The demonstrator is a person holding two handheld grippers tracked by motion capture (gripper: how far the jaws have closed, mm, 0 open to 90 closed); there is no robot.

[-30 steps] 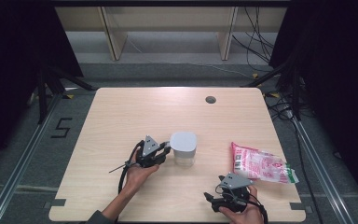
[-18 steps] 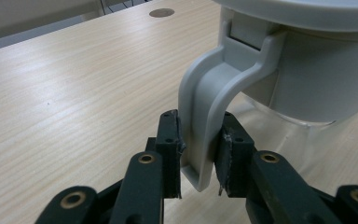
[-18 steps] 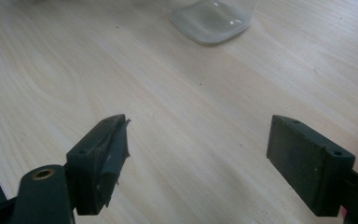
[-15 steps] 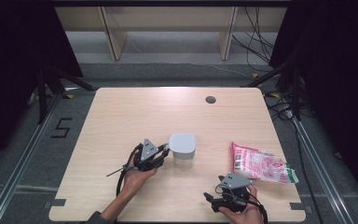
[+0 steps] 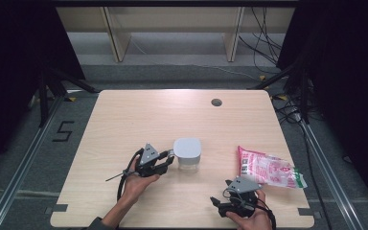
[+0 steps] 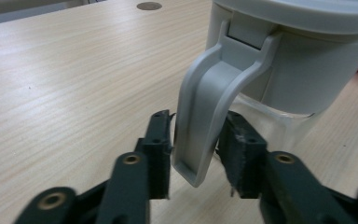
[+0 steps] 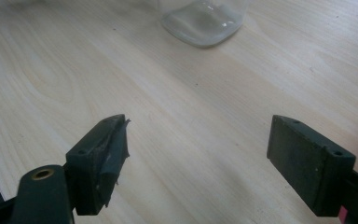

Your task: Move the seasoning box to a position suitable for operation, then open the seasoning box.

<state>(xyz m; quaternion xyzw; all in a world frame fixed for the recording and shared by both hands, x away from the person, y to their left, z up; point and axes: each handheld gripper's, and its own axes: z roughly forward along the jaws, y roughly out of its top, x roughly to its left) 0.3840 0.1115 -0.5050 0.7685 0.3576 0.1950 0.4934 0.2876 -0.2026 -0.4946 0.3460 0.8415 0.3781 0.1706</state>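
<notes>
A clear container with a grey lid stands near the table's middle. Its grey latch hangs down the side between the jaws of my left gripper, which sits just left of the container. Those jaws have just been opening; the pads stand a hair off the latch on both sides. Near the front edge, my right gripper points left with its jaws wide open and nothing between them. In the right gripper view the container's clear base lies farther off.
A pink and white packet lies flat right of the container, just behind my right hand. The wooden table has a round cable hole at the back. Dark floor, rails and cables surround the table.
My left gripper has shifted slightly left, away from the container. The container, the packet and the right hand have stayed where they were.
</notes>
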